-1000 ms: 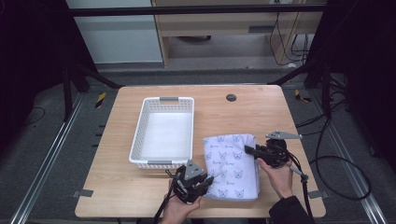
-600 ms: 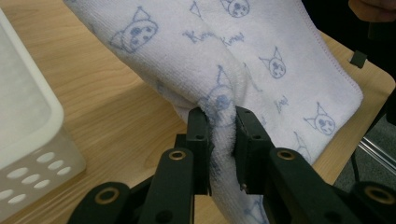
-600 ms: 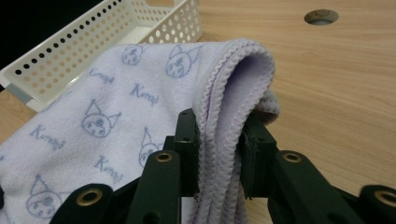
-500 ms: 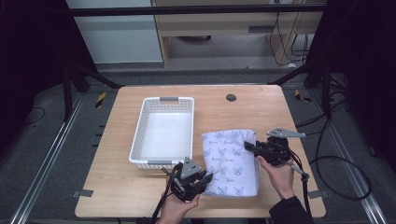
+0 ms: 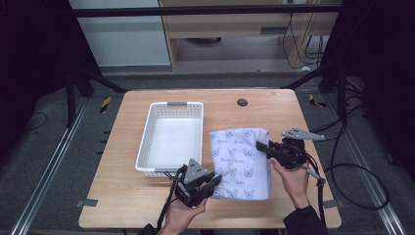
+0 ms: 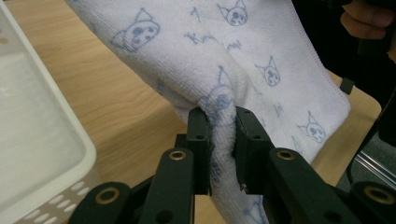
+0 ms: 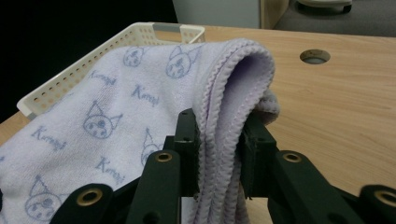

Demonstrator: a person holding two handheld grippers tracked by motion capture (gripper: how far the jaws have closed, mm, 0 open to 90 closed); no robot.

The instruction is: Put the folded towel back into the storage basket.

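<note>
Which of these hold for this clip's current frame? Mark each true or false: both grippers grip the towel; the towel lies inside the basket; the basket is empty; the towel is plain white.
1. Left gripper and right gripper are each shut on the towel: true.
2. The towel lies inside the basket: false, it is beside it, over the table.
3. The basket is empty: true.
4. The towel is plain: false, it has cat-face prints.
</note>
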